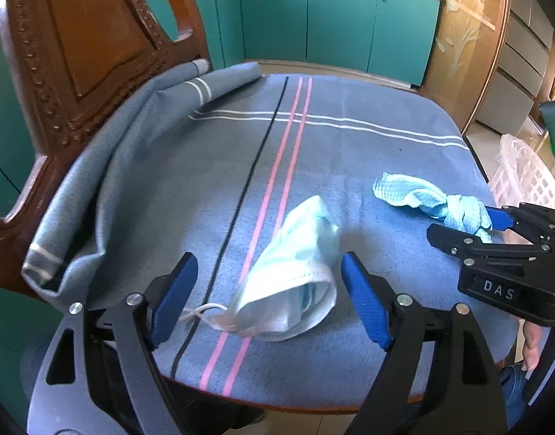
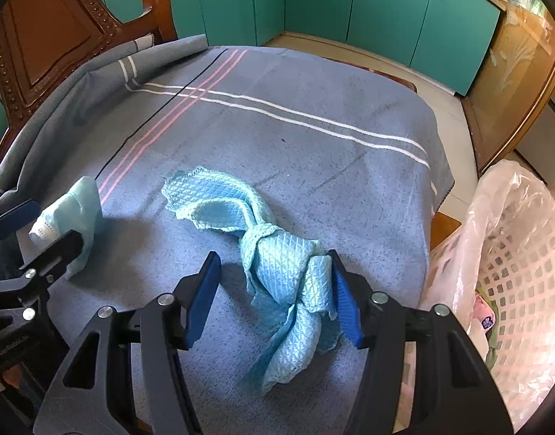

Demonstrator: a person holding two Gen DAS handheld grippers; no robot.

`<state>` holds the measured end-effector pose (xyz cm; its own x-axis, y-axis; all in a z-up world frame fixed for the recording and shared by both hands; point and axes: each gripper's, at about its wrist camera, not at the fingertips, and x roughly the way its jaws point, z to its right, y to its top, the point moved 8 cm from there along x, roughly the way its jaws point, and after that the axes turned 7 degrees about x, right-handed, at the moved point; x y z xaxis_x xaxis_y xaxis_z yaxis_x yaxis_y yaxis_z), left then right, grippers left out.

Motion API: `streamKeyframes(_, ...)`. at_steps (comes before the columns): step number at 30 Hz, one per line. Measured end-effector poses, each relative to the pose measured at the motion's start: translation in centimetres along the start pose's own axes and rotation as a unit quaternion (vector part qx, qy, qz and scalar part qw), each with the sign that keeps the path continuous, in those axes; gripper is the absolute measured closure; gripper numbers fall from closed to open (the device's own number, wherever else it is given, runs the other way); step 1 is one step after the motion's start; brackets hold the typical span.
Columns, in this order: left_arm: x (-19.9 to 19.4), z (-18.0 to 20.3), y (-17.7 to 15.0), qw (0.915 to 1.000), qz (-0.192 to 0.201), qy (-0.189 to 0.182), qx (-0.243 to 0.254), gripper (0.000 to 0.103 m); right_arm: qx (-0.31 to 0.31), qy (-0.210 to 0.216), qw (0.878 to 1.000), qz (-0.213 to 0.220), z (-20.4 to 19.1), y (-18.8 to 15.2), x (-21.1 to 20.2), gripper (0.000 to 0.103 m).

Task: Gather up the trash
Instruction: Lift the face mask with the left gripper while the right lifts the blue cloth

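Left tongs (image 1: pixel 268 299) spread wide, straddling the face mask (image 1: pixel 294 279) at lower centre; close squarely on its folded body, not the loop. Right tongs (image 2: pixel 274 297) also released around the knotted cloth (image 2: pixel 277 272), one pad touching. Lined basket (image 2: pixel 524 253) at right edge: contents mostly hidden.

Blanket (image 2: pixel 277 137): blue-grey, with pink, black and white stripes, spread over a table top. Carved wooden chair (image 1: pixel 78 43): against the blanket's far left edge, where the cloth bunches up. Teal cabinets (image 1: pixel 332 21): beyond the blanket's far edge.
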<state>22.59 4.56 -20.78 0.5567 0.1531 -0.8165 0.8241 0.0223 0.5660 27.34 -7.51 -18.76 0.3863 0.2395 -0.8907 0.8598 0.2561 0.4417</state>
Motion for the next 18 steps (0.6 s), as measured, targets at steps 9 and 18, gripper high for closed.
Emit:
streamKeyframes(9,2.6,1.2,-0.7,0.9993,-0.031,-0.023,0.002,0.041,-0.008,-0.009,1.0,0.013,0.1,0.1,0.0,0.064)
streamKeyframes(18,1.7,0.5,-0.3,0.9998,-0.012,-0.017,-0.007,0.065,0.008,0.011,1.0,0.028,0.3,0.6,-1.2,0.067)
